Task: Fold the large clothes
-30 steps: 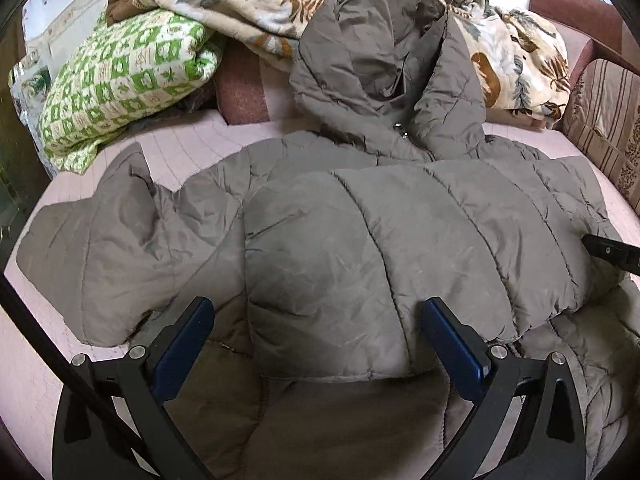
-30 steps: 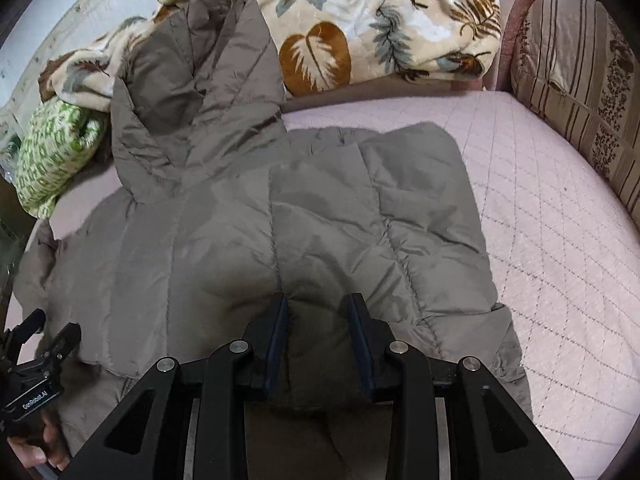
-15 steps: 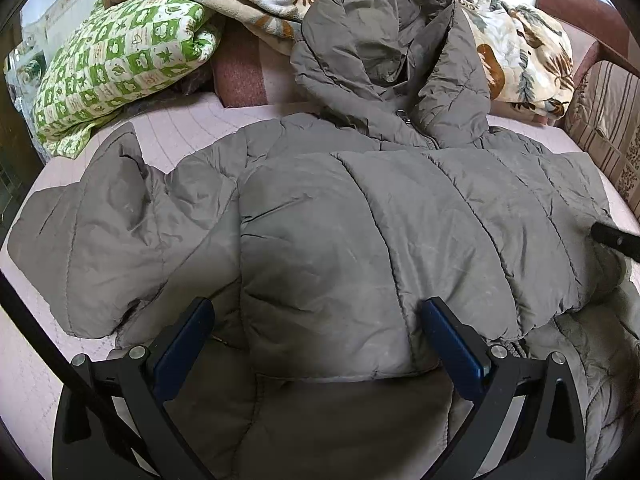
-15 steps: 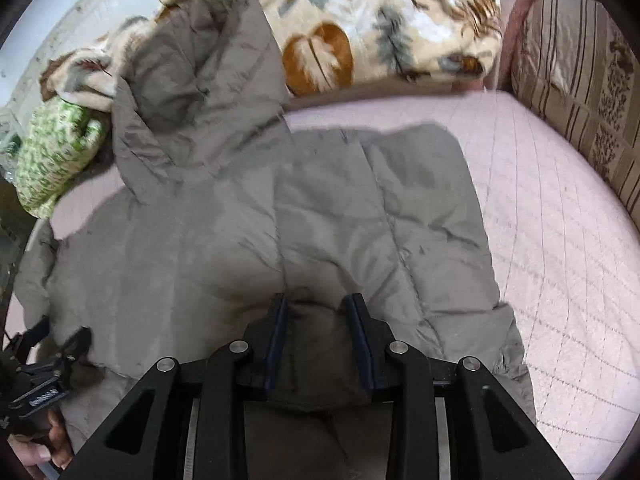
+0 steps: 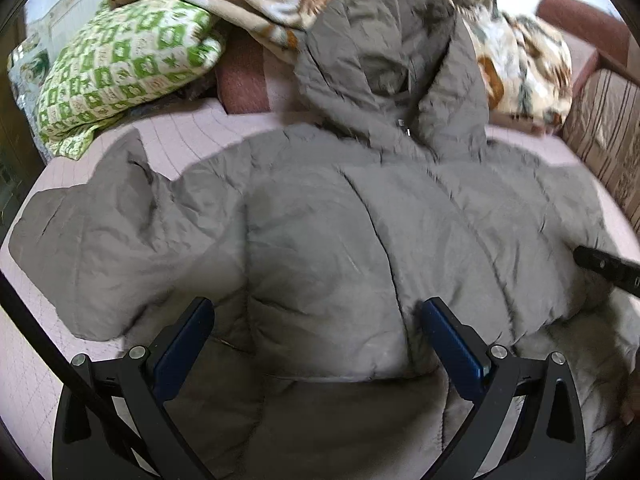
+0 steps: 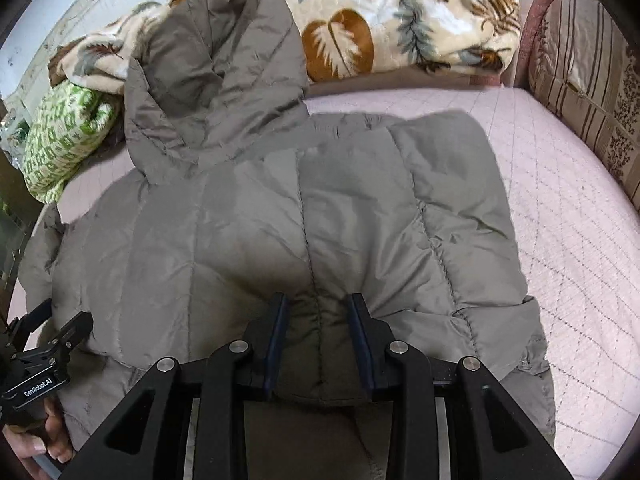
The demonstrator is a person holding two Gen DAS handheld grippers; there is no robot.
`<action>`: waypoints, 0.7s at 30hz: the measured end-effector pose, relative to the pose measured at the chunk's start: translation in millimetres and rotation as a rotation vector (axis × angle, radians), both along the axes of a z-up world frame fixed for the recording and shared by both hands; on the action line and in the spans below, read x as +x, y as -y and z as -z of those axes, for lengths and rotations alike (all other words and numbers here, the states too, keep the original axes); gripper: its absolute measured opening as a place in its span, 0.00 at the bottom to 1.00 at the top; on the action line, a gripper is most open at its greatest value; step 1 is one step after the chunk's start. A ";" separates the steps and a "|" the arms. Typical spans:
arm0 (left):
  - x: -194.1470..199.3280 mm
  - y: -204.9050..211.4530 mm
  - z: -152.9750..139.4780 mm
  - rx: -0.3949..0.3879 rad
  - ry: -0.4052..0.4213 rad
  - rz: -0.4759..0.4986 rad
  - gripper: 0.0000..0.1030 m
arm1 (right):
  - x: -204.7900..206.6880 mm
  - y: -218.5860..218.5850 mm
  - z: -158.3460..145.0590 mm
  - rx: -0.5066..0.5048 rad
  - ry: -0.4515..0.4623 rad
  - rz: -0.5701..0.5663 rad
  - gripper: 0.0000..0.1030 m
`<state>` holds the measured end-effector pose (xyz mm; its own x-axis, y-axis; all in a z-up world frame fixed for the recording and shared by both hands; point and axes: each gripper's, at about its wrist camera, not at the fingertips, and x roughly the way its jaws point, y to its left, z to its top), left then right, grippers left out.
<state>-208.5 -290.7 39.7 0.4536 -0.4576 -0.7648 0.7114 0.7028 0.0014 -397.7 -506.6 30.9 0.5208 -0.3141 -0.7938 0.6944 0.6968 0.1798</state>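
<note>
The grey hooded puffer jacket lies spread across the pink quilted mattress, its lower part doubled up over the body so that the folded edge runs along the near side, its hood propped against the leaf-print blanket at the head of the bed. The step in hand looks like the first fold, bottom brought up toward the shoulders. The right gripper is clenched on a bunched ridge of the jacket's folded layer, fabric pinched between its blue pads. The left gripper hangs released, jaws spread wide above the same near edge and grasping nothing. Next, I judge, the left sleeve, which sprawls out flat to the side, needs drawing in over the body; the puffy fill will likely spring back unless pressed. A green patterned pillow and a striped cushion crowd the far edges but sit apart from the jacket.
</note>
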 end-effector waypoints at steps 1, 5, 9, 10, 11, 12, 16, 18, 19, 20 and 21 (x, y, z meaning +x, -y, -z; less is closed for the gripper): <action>2.4 -3.5 -5.7 -0.018 0.004 -0.009 1.00 | -0.8 -1.9 -4.3 -0.010 0.013 -0.002 0.32; 28.1 -32.1 -30.9 -0.109 0.002 -0.104 1.00 | -1.7 -5.1 -10.2 -0.024 0.036 0.000 0.33; 59.9 -60.8 -36.8 -0.145 -0.035 -0.210 1.00 | 0.3 -5.6 -6.6 -0.019 0.017 -0.009 0.33; 66.0 -66.9 -37.5 -0.149 -0.043 -0.229 1.00 | 1.7 -7.3 -6.0 -0.028 0.004 -0.014 0.33; 72.0 -73.2 -38.6 -0.155 -0.051 -0.248 1.00 | 3.8 -8.7 -5.3 -0.040 -0.014 -0.024 0.33; 77.6 -79.9 -40.2 -0.161 -0.054 -0.264 1.00 | 6.9 -11.2 -3.7 -0.052 -0.039 -0.040 0.33; 98.0 -106.8 -47.1 -0.166 -0.032 -0.328 1.00 | 8.7 -14.7 0.7 -0.079 -0.075 -0.059 0.32; 111.6 -123.2 -46.3 -0.166 -0.032 -0.368 1.00 | 3.0 -13.1 -5.1 -0.063 -0.036 -0.054 0.32; 120.6 -135.1 -45.2 -0.173 -0.040 -0.401 1.00 | 0.5 -12.9 -7.6 -0.064 -0.023 -0.054 0.32; 126.2 -142.5 -43.9 -0.179 -0.048 -0.419 1.00 | -0.8 -13.9 -8.9 -0.068 -0.019 -0.055 0.32; 135.2 -154.5 -41.2 -0.185 -0.065 -0.449 1.00 | -2.4 -14.3 -9.7 -0.076 -0.017 -0.055 0.32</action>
